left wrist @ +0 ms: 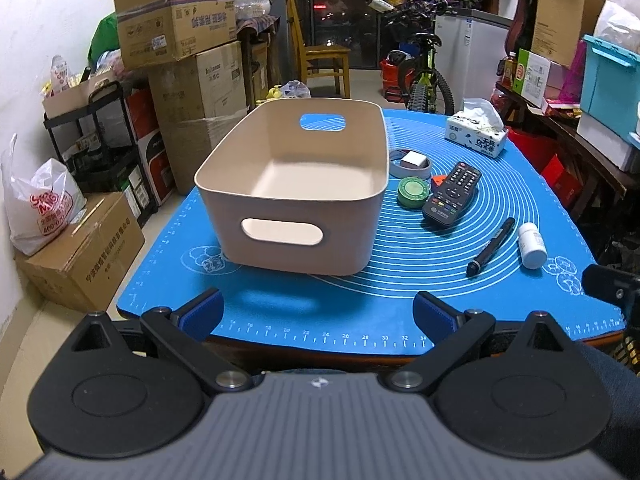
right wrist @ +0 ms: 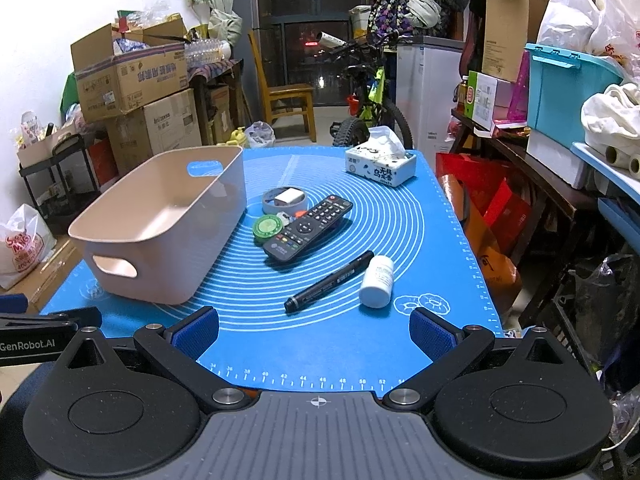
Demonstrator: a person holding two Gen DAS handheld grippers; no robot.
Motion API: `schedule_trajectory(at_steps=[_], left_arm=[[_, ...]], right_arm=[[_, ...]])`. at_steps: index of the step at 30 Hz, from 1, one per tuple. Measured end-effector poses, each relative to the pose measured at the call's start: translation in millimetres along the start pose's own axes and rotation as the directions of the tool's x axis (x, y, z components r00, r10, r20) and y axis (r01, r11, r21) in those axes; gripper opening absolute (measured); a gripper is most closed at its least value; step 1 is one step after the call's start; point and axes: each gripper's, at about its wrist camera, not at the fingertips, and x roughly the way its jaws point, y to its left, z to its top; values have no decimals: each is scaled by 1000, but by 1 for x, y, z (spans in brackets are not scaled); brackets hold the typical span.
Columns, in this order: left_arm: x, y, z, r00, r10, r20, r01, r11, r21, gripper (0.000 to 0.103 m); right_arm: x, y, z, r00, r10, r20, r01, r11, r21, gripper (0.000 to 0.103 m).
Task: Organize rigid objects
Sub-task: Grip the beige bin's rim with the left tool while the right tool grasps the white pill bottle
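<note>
Blue silicone mat (left wrist: 280,304) with white concentric rings covers the table top. Beige plastic bin (left wrist: 296,196) stands upright on the mat's left half, nothing visible inside, an oval handle cutout in the near wall and another in the far wall.

Right of the bin, loose on the mat:
- grey ring-shaped dish (right wrist: 284,201) holding a small white block, nearest the bin's far right corner
- round green-lidded tin (right wrist: 267,229), just in front of the dish, close beside the remote
- black remote control (right wrist: 309,227), lying diagonally, touching or nearly touching the tin; a small orange item shows at its upper left edge, kind not clear
- black marker pen (right wrist: 330,281), lying diagonally nearer the table's front
- white pill bottle (right wrist: 377,281) on its side, just beside the pen's far end
- tissue pack (right wrist: 381,165) at the far right of the mat, well apart from the rest

Left gripper (left wrist: 318,314): fingers spread wide, grasping nothing, hovering above the near edge of the mat, facing the bin's near wall.

Right gripper (right wrist: 314,330): fingers likewise spread wide and unloaded, above the near edge, with the pen and bottle ahead of it.

Surroundings: stacked cardboard boxes (left wrist: 176,20) at left, a wooden chair (right wrist: 282,88) and bicycle (right wrist: 370,100) beyond the table.
</note>
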Motion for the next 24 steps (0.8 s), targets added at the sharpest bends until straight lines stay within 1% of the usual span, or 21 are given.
schedule_trajectory(at_steps=[5,9,11,15,17,20,24], left_arm=[[0,10,11,1000,-4,11,4,1000,19,100],[4,24,30,1000,13,7,-13,1000,15,100],[6,33,41,1000,6,18,-6,1000,5,100],[12,44,63,997,45,59,-48,998,39,100],[19,50,76,997,51,59,-53,998,45,100],[33,62,92,998,37,50,-38,999,24,100],[54,75,110,997,55,45,-55,998,15,100]], right_arm=[[2,-4,12,1000,-9,25,8,1000,7,101],[10,-7,21,999,-25,36,25,1000,2,101],[17,-9,26,999,-25,34,25,1000,10,101],[35,-15,37,999,-38,34,37,999,22,101],[45,-18,42,998,-51,32,49,998,37,101],[62,-23,50,997,-74,28,73,996,51,101],[86,-28,55,994,-106,12,105,993,55,101]])
